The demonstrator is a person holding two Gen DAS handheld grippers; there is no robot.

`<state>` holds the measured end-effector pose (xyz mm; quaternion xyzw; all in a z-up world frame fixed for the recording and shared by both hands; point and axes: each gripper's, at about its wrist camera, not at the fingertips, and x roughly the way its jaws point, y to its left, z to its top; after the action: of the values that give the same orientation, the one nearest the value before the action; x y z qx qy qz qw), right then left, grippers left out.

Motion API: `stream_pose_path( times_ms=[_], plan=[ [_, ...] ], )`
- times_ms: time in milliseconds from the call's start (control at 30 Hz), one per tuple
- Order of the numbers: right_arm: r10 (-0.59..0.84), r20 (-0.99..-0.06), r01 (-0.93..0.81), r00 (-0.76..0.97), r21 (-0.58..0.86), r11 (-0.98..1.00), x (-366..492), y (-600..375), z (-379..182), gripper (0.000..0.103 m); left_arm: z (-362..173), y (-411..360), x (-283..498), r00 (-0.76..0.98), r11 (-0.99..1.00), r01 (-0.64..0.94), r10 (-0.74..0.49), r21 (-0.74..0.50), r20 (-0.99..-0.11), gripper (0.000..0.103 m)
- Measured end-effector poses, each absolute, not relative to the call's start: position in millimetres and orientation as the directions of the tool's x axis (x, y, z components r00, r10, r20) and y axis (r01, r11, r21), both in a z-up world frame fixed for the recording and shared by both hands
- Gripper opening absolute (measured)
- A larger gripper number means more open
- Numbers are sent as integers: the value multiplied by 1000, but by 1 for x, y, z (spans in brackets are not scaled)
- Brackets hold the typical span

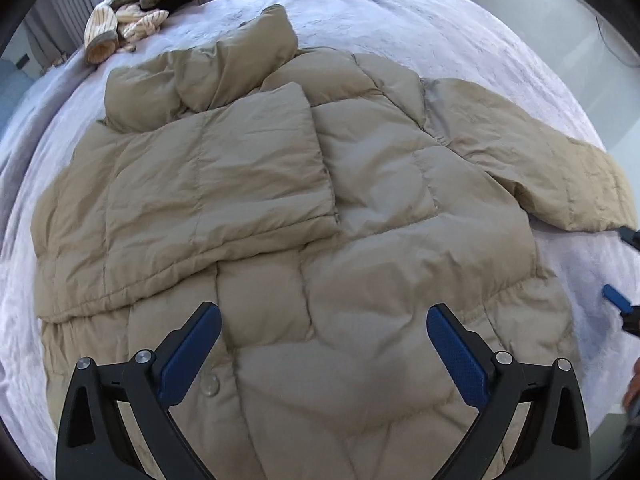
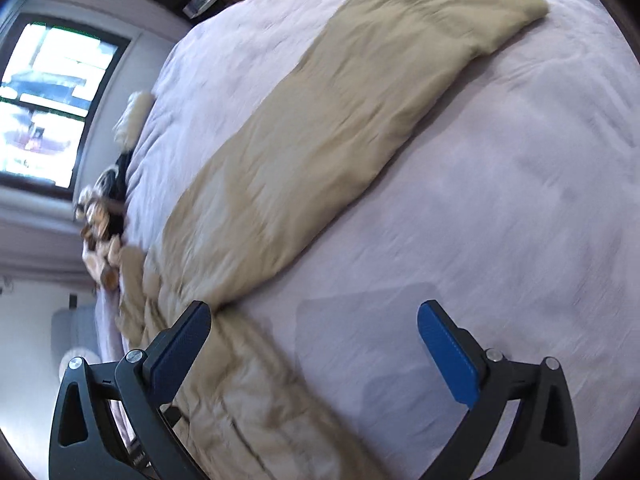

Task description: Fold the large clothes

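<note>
**Jacket flat on the bed, both tongs spread**

A beige jacket [image 1: 304,208] lies flat on the bed [image 1: 400,8], its collar on the far side and its hem on the near side. One sleeve is folded across the chest, and its cuff edge ends near the middle of the jacket. The other sleeve [image 2: 320,128] stretches out straight over the cover toward the right side.

The left tongs [image 1: 324,332] are spread wide above the hem and hold nothing. The right tongs [image 2: 314,328] are also spread and hold nothing; their left finger stands over the jacket's side edge, the right finger over bare cover.

Bare cover shows past the collar and to the right of the stretched sleeve. A pile of striped cloth [image 1: 132,20] lies at the far left corner of the bed, well apart from the jacket. The right view is blurred.
</note>
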<state>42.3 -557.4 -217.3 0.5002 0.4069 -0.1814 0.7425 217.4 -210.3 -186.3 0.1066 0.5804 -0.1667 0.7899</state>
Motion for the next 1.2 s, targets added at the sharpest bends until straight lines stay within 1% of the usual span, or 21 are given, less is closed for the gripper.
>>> stream_pose_path(
  times_ms=[67,233,500,733,800,867,900,933,967,1033,1067,1200],
  plan=[
    [142,-778,688,612,612,391,40,-576,-222,103,-190,-218,219,247,915,400,-150,-40,-957,103],
    [160,-714,674,682,698,242,35,-621,-236,103,-190,-234,218,232,911,408,-160,-54,-959,103],
    [109,-576,571,810,817,77,46,-679,-248,103,-186,-259,223,247,906,422,-154,-37,-957,103],
    [79,-458,462,885,886,-42,63,-691,-254,101,-186,-269,223,271,897,441,-112,20,-956,103],
    [83,-448,454,890,888,-73,65,-693,-257,92,-186,-269,223,268,893,448,-109,24,-957,103],
    [115,-464,474,879,876,-90,73,-691,-261,56,-185,-268,224,266,894,447,-107,24,-958,103],
    [130,-469,482,874,871,-96,76,-690,-263,48,-185,-267,225,268,896,444,-108,23,-957,103],
    [147,-456,472,878,875,-106,80,-688,-265,33,-184,-266,225,269,897,442,-109,22,-957,103],
    [156,-438,457,885,882,-112,83,-687,-265,21,-184,-264,225,272,898,439,-110,21,-956,103],
    [162,-418,436,894,894,-98,86,-685,-262,15,-183,-259,226,278,901,434,-111,21,-954,103],
    [163,-414,431,896,898,-86,87,-683,-258,14,-182,-258,227,280,902,430,-110,22,-954,103],
    [199,-387,388,900,921,38,108,-669,-226,13,-179,-245,231,289,912,411,-114,16,-951,103]
  ],
)
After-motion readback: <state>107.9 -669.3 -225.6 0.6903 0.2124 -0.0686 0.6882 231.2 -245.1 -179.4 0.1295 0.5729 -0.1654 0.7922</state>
